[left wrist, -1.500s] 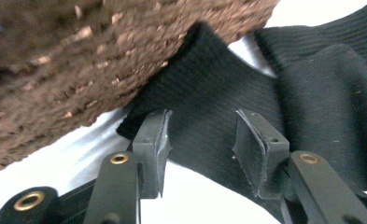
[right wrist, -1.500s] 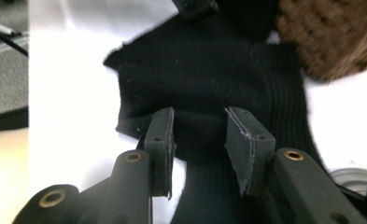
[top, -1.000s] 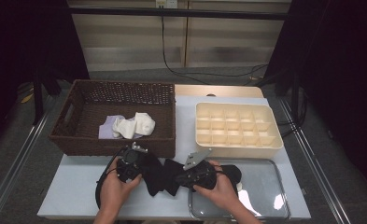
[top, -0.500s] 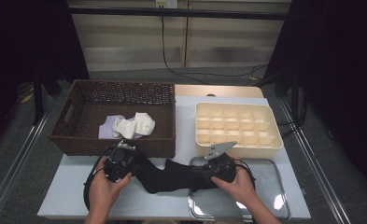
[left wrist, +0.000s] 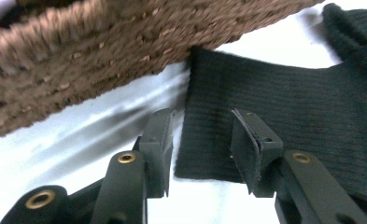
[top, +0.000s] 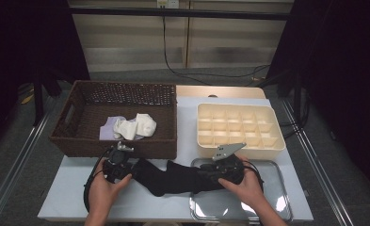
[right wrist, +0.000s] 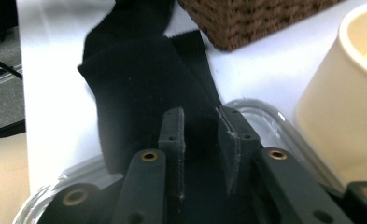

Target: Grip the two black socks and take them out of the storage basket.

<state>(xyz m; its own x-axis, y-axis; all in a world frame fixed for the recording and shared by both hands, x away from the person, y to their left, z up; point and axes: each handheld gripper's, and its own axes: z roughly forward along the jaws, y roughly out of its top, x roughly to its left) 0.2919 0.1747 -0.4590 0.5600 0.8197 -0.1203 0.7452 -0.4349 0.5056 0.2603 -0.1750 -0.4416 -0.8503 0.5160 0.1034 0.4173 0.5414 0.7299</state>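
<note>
A long black sock (top: 173,176) lies stretched flat across the white table's front, its right end on a shiny tray (top: 267,197). My left gripper (top: 134,170) sits at the sock's left end beside the wicker basket (top: 79,141). In the left gripper view its jaws (left wrist: 200,126) have just been opening; the ribbed cuff (left wrist: 284,102) lies flat between and beyond them, unpressed. My right gripper (top: 204,174) rests over the tray's left edge. Its jaws (right wrist: 200,121) have also just been opening, with the sock (right wrist: 139,79) lying loose under them.
The brown basket holds white socks (top: 135,126) and a lilac cloth (top: 108,129); its wall (left wrist: 102,46) stands close to my left jaws. A cream compartment box (top: 239,127) stands behind the tray, its side (right wrist: 340,102) near my right gripper.
The hands drew apart, pulling the bunched sock out straight along the table. Both pairs of jaws then came open and the sock now lies flat.
</note>
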